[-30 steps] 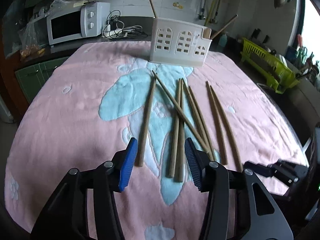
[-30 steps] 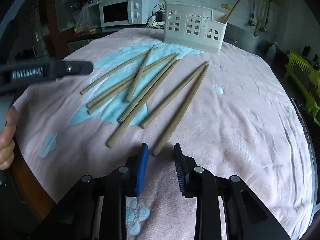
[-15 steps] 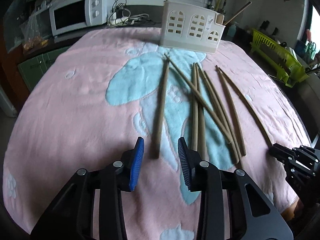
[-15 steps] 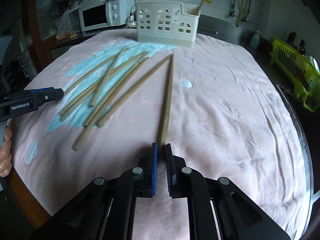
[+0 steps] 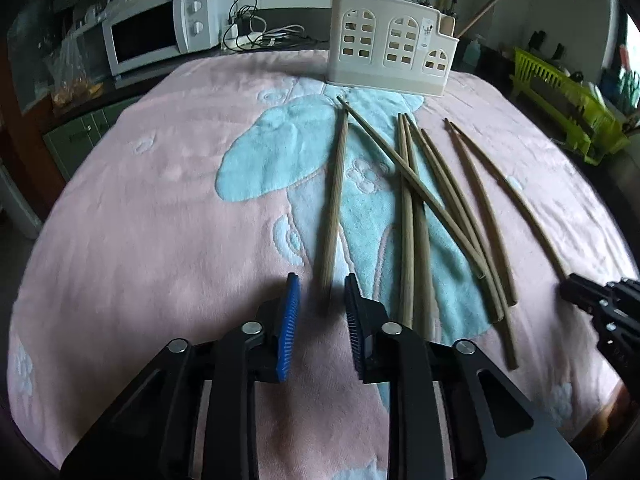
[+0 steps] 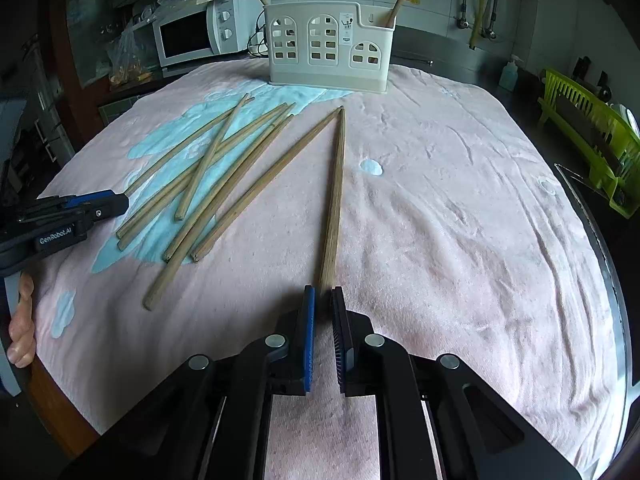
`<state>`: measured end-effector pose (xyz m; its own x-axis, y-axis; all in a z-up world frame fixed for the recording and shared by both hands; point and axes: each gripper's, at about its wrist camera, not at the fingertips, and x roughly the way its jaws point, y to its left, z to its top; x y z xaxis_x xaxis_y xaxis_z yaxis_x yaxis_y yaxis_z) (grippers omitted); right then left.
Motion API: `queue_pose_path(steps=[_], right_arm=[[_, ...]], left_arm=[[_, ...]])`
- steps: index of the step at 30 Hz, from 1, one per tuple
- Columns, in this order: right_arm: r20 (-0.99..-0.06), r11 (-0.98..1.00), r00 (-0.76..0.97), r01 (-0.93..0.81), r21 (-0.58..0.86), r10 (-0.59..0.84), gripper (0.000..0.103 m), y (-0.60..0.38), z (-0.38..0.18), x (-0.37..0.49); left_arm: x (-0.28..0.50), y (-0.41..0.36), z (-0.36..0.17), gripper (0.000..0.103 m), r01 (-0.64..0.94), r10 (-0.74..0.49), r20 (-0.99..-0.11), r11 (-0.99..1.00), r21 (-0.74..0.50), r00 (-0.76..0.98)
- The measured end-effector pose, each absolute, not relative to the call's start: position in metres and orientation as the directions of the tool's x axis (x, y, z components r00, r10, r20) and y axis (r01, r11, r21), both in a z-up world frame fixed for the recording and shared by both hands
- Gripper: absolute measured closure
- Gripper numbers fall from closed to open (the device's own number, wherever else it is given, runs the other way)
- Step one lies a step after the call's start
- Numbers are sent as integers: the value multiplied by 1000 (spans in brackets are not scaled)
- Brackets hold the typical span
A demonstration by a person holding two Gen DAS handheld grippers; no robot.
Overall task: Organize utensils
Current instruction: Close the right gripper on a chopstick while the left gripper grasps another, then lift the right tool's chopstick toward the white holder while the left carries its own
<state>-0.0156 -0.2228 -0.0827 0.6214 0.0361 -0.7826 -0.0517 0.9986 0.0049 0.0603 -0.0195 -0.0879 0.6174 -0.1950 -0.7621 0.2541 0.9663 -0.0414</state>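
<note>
Several wooden chopsticks [image 5: 440, 208] lie on a pink and blue towel [image 5: 160, 220]. A white utensil holder [image 5: 390, 56] stands at the far side with two sticks in it. My left gripper [image 5: 322, 284] is low over the towel. Its jaws are closing with the near end of the leftmost chopstick [image 5: 334, 200] between them, and a gap still shows on both sides. My right gripper [image 6: 323, 294] is shut on the near end of the rightmost chopstick [image 6: 335, 200], which points towards the holder [image 6: 330, 54]. Each gripper also shows at the edge of the other's view.
A white microwave [image 5: 160, 36] and cables sit behind the table at the left. A green dish rack [image 6: 592, 136] stands off to the right. The loose chopsticks [image 6: 212, 184] fan out left of the held one. A person's fingers [image 6: 22, 320] show at the table's near left edge.
The left gripper's jaws narrowed and sank around the leftmost chopstick's near end. The right gripper's jaws closed on the rightmost chopstick's near end.
</note>
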Motion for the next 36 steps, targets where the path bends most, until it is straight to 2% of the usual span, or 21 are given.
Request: queue_pose_path(steps=[2,6,12,25,36], right_arm=[[-781,999,624,-53,-5,29,95,-221,-83,-16],[-780,999,624,-51,14,43,95,-224,-82,-15],[-746,999,664,-45,14,40,95,-231,-65,-22],[-572,998,819,-57,-6,44,96,-244,17,-13],[-487,999,873,-52,-14,39,96,-251,52,20]], left_arm=[[60,-23,-88,83,257,-178,-762,966,-15,623],[61,-27,-86,95,266,-165,-767,964,8,620],[59,-19,-70,97,271,-207,-747,962,-37,632],[57,-17,2,97,299,-283,-492,953,-49,823],[79,-12,15,97,280,-293,-389,956,-90,873]])
